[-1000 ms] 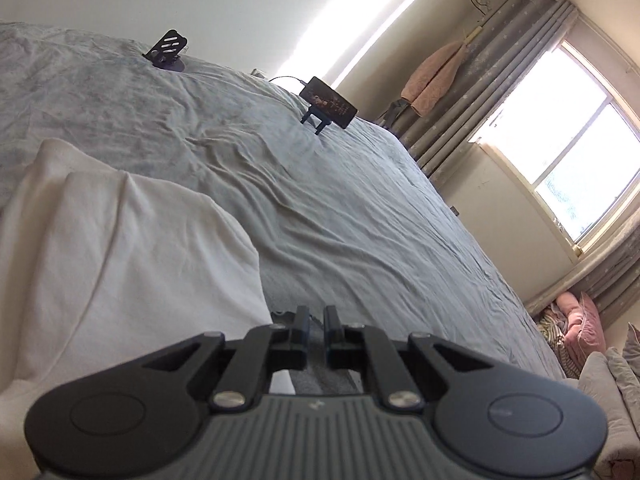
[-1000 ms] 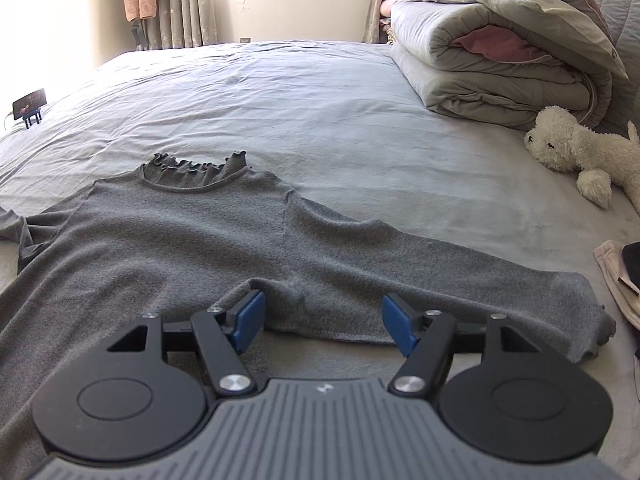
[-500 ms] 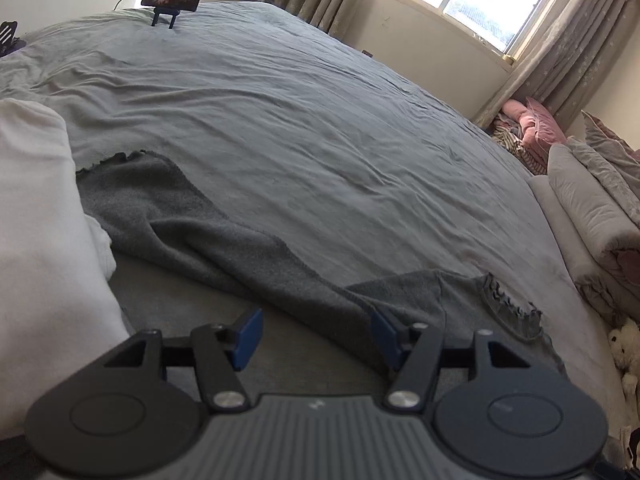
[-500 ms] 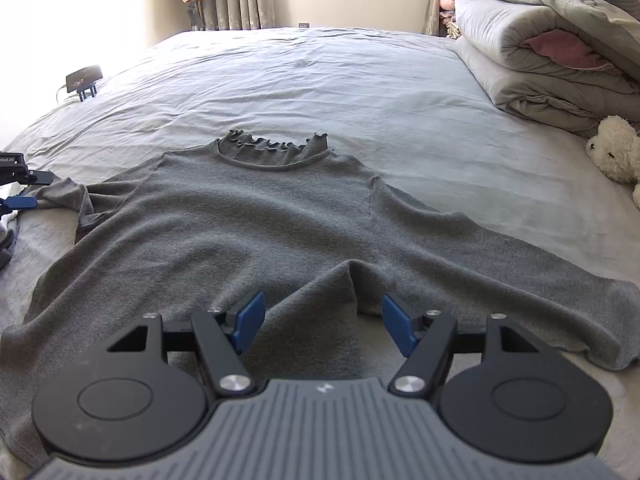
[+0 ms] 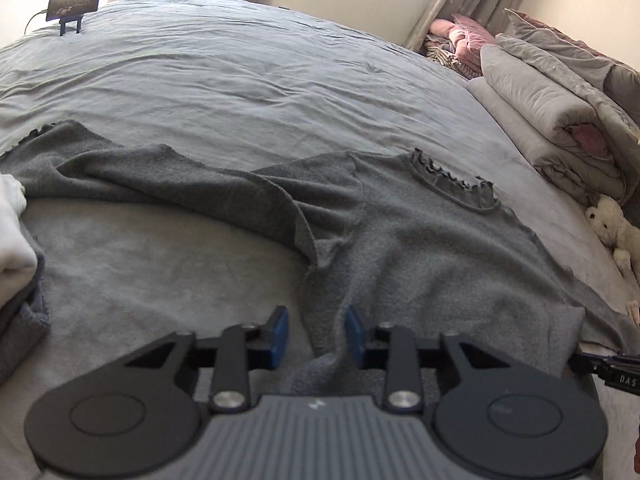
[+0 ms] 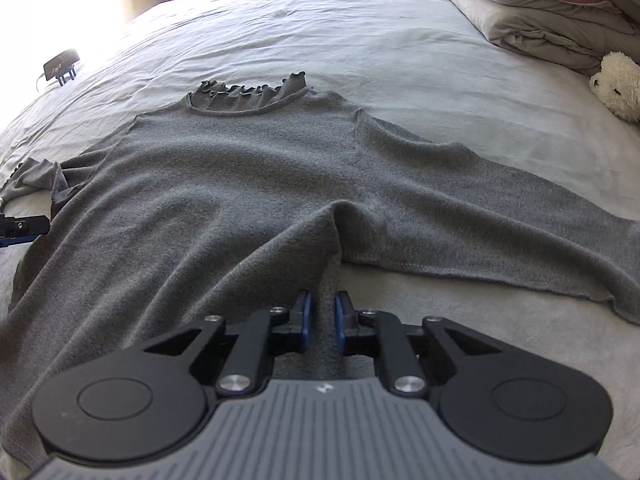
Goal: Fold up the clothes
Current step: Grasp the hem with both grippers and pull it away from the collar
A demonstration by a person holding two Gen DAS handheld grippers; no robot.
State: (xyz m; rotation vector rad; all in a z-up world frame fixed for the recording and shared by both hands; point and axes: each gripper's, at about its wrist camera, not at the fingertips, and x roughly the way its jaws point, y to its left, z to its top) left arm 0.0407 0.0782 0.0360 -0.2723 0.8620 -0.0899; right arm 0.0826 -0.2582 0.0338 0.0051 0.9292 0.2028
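Sweater (image 6: pixel 240 184), grey knit, lies face-up and spread flat on the bed sheet (image 6: pixel 360 32). Its ruffled collar (image 6: pixel 248 94) points away from the person, which puts the two side seams within reach of the hand-held tools.

The right gripper (image 6: pixel 322 316) sits on the near side of the collar, off to its right and just below the armpit. Its jaws have just been closing, and the blue pads now pinch a raised ridge of the side edge. Judging by that spot, the grip is meant to carry this side and its outstretched sleeve over the body for a lengthwise fold.

The left gripper (image 5: pixel 316 334) is at the matching place to the collar's left. Its jaws have also just been closing, with a fold of the knit between them. In its own view one pad meets the cloth while a gap shows at the other, so the cloth does not look clamped. The sleeve on that side lies crumpled and doubled on itself, so it probably needs straightening or tucking as the fold goes over.

Farther left of the collar, a white garment (image 5: pixel 12 240) bulges at the frame edge. Beyond the collar and to the left, a phone on a stand (image 5: pixel 74 4) faces the work. To the collar's right, well apart, are a folded duvet (image 6: pixel 540 12) and a plush toy (image 6: pixel 616 86), clear of the folding area.
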